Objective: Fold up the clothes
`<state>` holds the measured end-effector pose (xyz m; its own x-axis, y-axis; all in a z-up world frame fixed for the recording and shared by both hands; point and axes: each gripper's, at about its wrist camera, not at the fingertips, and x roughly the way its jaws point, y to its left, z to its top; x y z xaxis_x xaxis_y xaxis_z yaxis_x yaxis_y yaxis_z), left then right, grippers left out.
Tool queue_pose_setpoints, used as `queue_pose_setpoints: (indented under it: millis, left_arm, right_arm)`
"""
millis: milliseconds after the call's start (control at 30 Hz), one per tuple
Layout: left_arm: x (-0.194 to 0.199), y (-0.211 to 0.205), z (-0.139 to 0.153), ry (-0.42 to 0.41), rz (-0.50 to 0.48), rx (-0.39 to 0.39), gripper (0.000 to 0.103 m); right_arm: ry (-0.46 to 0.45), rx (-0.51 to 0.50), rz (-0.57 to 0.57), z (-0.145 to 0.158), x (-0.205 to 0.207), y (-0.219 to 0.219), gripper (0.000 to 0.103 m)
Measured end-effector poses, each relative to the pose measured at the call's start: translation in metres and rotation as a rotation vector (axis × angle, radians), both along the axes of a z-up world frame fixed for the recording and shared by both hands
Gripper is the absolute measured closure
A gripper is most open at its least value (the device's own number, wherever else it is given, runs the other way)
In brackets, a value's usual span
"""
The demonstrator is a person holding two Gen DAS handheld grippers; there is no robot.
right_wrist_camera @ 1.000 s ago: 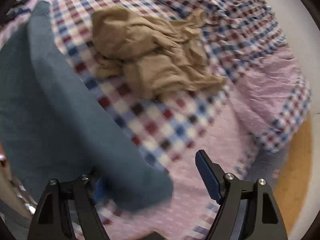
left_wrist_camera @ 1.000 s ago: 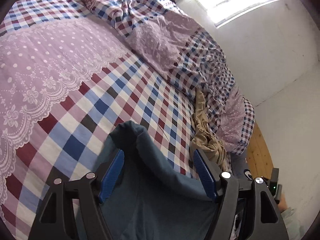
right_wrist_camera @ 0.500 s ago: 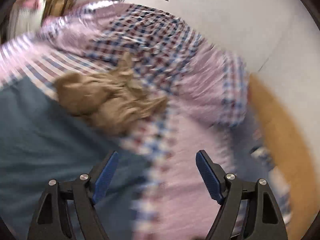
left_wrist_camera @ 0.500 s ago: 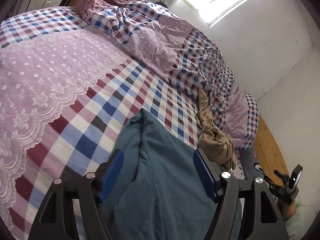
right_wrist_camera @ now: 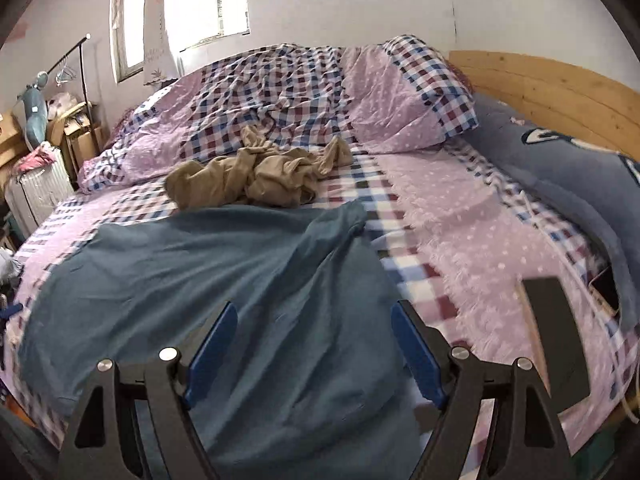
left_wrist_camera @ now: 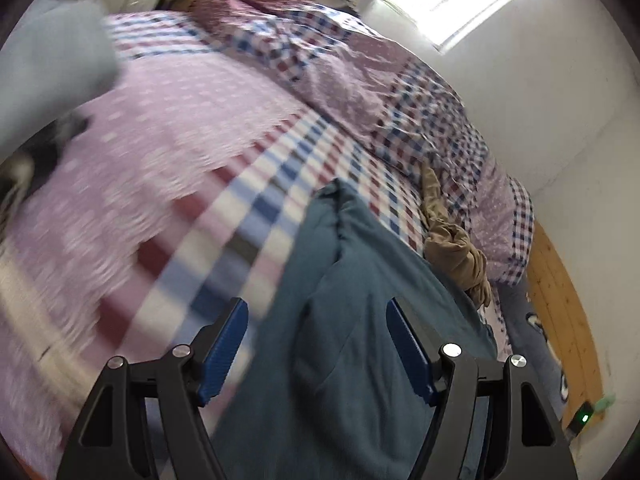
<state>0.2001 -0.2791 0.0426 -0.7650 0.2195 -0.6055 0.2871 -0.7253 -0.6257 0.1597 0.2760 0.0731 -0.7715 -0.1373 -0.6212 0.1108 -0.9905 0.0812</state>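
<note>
A teal garment (right_wrist_camera: pixel 192 280) lies spread flat on the checked bed, its far corner (right_wrist_camera: pixel 352 212) rumpled. My right gripper (right_wrist_camera: pixel 316 344) hovers over its near part with the blue pads wide apart and nothing pinched. The left gripper (left_wrist_camera: pixel 316 336) is also open, above the same teal garment (left_wrist_camera: pixel 360 340), which runs away from it in a long fold. A crumpled tan garment (right_wrist_camera: pixel 256 176) lies just beyond the teal one, and shows as a tan heap (left_wrist_camera: pixel 456 252) at the right in the left wrist view.
A bunched checked duvet (right_wrist_camera: pixel 300 92) fills the bed's far side. A blue-grey cushion (right_wrist_camera: pixel 560 176) lies against the wooden headboard (right_wrist_camera: pixel 540 84). A dark flat slab (right_wrist_camera: pixel 556 340) sits at the bed's right edge. A suitcase (right_wrist_camera: pixel 36 188) stands at the left. A blurred pale sleeve (left_wrist_camera: pixel 52 60) crosses the upper left.
The teal corner that stood up between the left fingers now lies flat, and the left gripper has pulled back. The right gripper has rolled upright and swung to face across the bed.
</note>
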Motion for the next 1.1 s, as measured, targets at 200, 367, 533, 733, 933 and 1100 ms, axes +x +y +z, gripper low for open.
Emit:
queue_pose_setpoints:
  millis: [200, 367, 533, 733, 933, 1100]
  left_arm:
    - [0.048, -0.017, -0.02, -0.021, 0.083, 0.131, 0.028]
    - [0.071, -0.005, -0.033, -0.041, 0.091, 0.157, 0.028]
    - [0.089, 0.013, -0.053, -0.092, 0.104, 0.176, 0.028]
    - [0.103, 0.026, -0.076, -0.111, 0.124, 0.291, 0.028]
    - [0.102, 0.028, -0.08, -0.057, 0.123, 0.346, 0.026]
    - [0.108, 0.024, -0.076, 0.0, 0.134, 0.37, 0.026]
  right_arm:
    - [0.023, -0.076, 0.047, 0.0, 0.023, -0.018, 0.02]
    - [0.075, -0.097, 0.106, 0.005, 0.036, -0.043, 0.02]
    - [0.088, -0.085, 0.156, 0.004, 0.044, -0.072, 0.02]
    - [0.068, -0.086, 0.261, -0.002, 0.05, -0.106, 0.02]
    - [0.054, -0.088, 0.337, -0.009, 0.054, -0.134, 0.02]
    - [0.054, -0.069, 0.409, -0.015, 0.057, -0.16, 0.02]
